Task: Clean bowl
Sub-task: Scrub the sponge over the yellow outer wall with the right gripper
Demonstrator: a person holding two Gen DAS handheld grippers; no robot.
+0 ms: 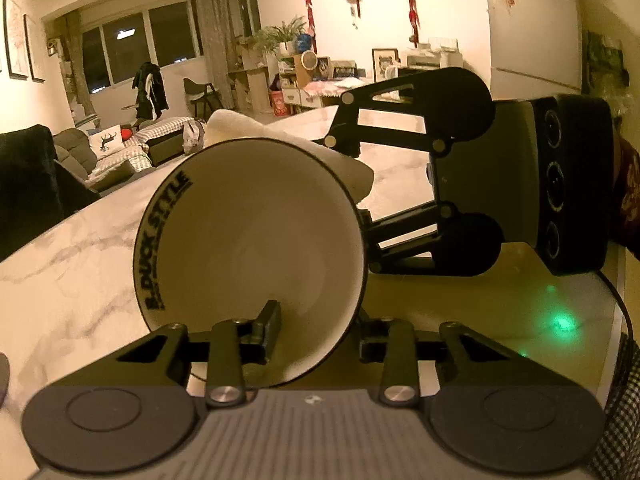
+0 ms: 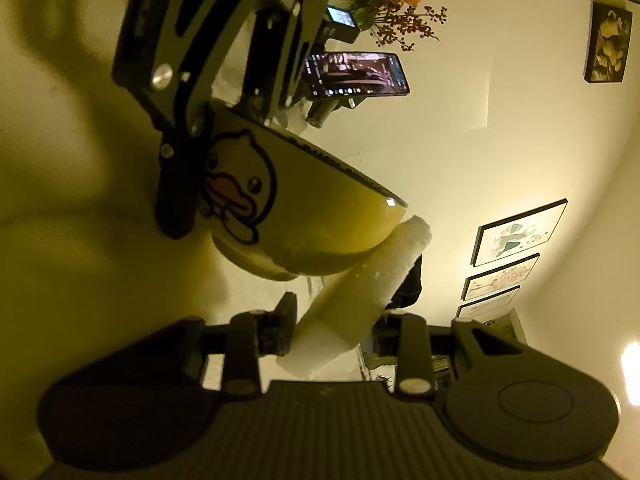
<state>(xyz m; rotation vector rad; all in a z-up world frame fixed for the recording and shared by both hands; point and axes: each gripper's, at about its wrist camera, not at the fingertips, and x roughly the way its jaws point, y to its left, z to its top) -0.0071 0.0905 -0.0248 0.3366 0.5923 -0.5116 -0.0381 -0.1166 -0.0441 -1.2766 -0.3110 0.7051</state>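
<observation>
Left gripper point(image 1: 316, 332) clamped the bowl point(image 1: 250, 256) by its rim, one finger inside, one outside; bowl tipped on edge above the marble table point(image 1: 72, 280), mouth toward the camera. Right gripper point(image 2: 334, 320) was closed on a white cloth point(image 2: 352, 296), pressed against the bowl's yellow outer wall near the rim.
</observation>
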